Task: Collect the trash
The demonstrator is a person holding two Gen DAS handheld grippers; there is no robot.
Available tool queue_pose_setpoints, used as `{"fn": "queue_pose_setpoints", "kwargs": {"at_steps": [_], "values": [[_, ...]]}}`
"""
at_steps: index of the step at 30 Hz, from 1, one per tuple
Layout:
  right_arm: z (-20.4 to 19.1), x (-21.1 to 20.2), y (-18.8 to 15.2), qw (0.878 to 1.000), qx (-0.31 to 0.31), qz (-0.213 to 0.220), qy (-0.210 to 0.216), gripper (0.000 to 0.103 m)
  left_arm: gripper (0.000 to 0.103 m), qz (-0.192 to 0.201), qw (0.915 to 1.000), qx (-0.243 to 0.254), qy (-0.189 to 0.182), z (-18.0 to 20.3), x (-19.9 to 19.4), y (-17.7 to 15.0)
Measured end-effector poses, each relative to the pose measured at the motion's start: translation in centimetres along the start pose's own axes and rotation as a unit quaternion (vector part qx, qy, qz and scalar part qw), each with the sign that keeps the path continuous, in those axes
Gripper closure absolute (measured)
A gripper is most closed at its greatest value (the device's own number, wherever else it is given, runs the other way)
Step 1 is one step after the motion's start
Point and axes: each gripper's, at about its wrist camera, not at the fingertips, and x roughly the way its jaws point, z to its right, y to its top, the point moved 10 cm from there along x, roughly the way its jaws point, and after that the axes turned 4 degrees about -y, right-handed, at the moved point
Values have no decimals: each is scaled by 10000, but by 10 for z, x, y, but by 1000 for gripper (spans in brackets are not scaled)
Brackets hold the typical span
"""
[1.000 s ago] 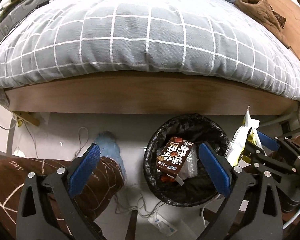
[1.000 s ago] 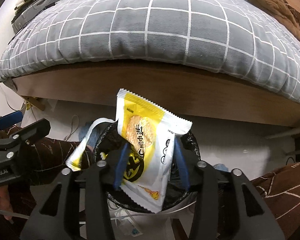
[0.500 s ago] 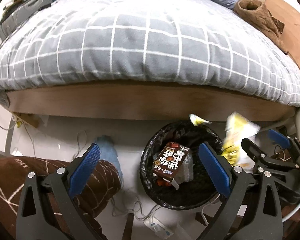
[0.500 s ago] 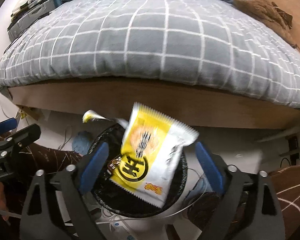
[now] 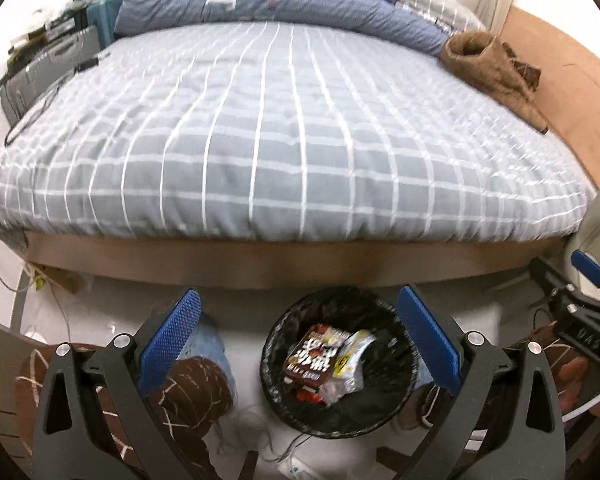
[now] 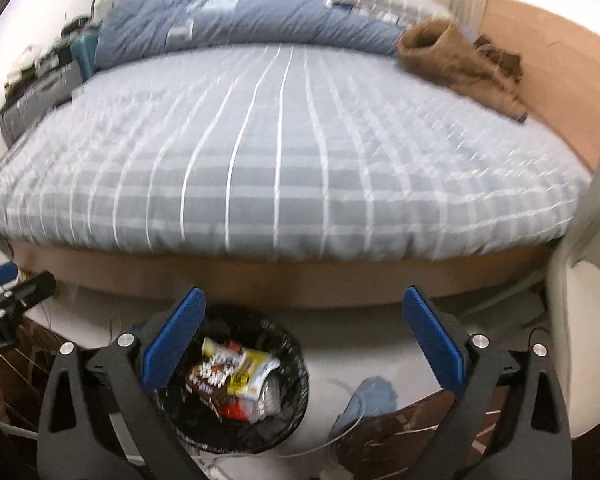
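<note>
Grey checked duvet (image 5: 284,152) on wood-framed bed (image 5: 300,262) — pale floor (image 6: 360,356), white walls.

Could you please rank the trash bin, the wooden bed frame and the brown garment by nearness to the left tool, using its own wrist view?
1. Trash bin: on the floor, just below the left tool.
2. Wooden bed frame: behind the bin.
3. Brown garment: far right of the bed.

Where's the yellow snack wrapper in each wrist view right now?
Left wrist: yellow snack wrapper lies in the black-lined bin, lower centre, right of the brown carton.
Right wrist: wrapper in the bin, lower left.
Shared landmark: the brown carton.
</note>
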Motion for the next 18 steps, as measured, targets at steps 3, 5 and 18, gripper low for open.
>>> {"fn": "queue_pose_setpoints", "kwargs": {"at_steps": [3, 5, 18], "values": [[8, -28, 18, 9995, 90, 287, 18, 8, 6, 180, 9998, 83, -54, 12, -21, 11], [10, -47, 28, 9988, 109, 467, 49, 8, 6, 317, 9993, 156, -72, 18, -37, 16], [3, -89, 31, 9974, 139, 676, 202, 8, 6, 599, 9975, 308, -234, 37, -83, 19]]}}
